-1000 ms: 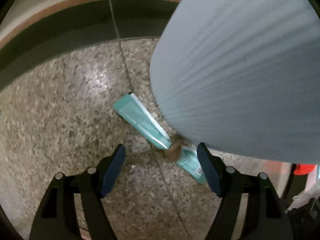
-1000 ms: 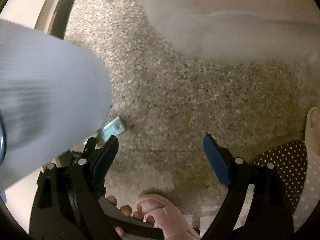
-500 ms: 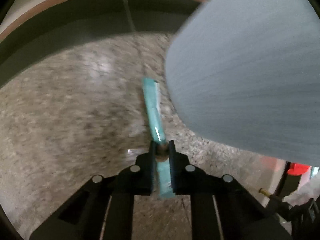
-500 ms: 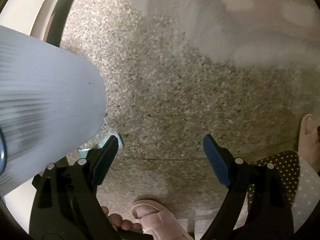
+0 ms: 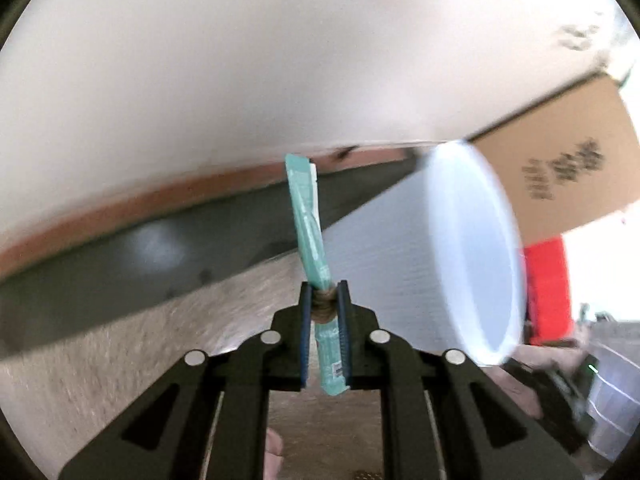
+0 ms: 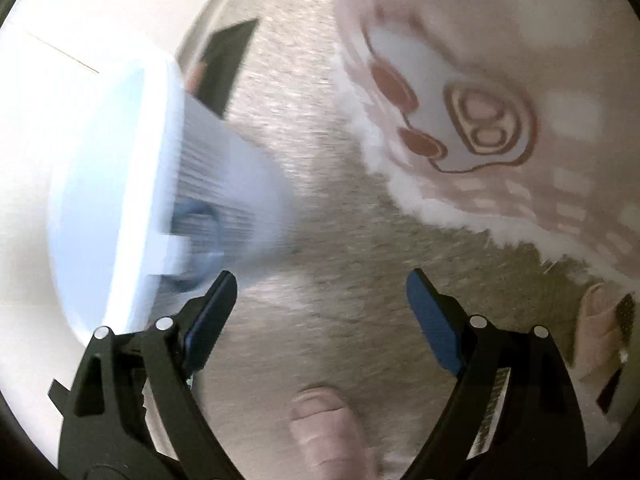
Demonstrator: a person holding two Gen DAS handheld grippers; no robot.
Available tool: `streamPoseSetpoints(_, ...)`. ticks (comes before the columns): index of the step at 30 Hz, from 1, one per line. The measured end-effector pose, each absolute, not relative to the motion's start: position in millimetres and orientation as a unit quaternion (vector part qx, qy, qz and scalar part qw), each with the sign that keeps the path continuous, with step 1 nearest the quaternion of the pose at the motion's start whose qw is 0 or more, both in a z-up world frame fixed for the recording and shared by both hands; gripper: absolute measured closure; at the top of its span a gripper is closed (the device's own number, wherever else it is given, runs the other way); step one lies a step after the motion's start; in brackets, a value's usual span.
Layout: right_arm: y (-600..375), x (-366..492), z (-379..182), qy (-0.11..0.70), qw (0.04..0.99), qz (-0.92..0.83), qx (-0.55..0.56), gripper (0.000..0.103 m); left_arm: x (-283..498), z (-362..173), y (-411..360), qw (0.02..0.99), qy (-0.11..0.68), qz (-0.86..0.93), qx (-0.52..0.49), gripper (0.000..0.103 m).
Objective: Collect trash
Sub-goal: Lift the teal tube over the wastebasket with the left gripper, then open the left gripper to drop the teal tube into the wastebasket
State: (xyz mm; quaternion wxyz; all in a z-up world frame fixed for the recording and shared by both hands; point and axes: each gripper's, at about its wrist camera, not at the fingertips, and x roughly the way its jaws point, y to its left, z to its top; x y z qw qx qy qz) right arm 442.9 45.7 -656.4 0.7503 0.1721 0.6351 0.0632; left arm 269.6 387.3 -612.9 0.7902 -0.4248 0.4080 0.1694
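Observation:
A long teal wrapper point(image 5: 308, 220) with a brown twisted knot at its middle hangs lifted off the floor, standing upright in front of the wall. My left gripper point(image 5: 324, 292) is shut on that knot. A pale ribbed trash bin point(image 5: 384, 248) lies tilted to the right of the wrapper, and its open rim point(image 5: 476, 248) faces right. In the right wrist view the same bin point(image 6: 208, 168) fills the left side, just past my left fingertip. My right gripper point(image 6: 322, 284) stands open above the speckled floor with nothing between its fingers.
A cardboard box point(image 5: 560, 152) and a red object point(image 5: 548, 280) sit behind the bin. A dark baseboard point(image 5: 120, 264) runs under a white wall. A pink fluffy rug point(image 6: 500, 100) with a cartoon print lies at the upper right. A person's toe point(image 6: 324, 420) shows below.
My left gripper shut on the teal wrapper's knot and lifted it off the floor, up to the wall. The right gripper rose too, still open, and the bin's opening came into view.

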Motion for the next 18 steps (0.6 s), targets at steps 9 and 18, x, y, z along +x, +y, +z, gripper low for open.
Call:
streamPoseSetpoints(9,71,479,-629,0.624,0.750,0.104,0.195,0.019,345,-501,352,0.855,0.401,0.087,-0.318,0.091)
streamPoseSetpoints(18,109,503,-645,0.667,0.723,0.095,0.153,0.075,393,-566,354,0.819,0.482,0.057,-0.306,0.091)
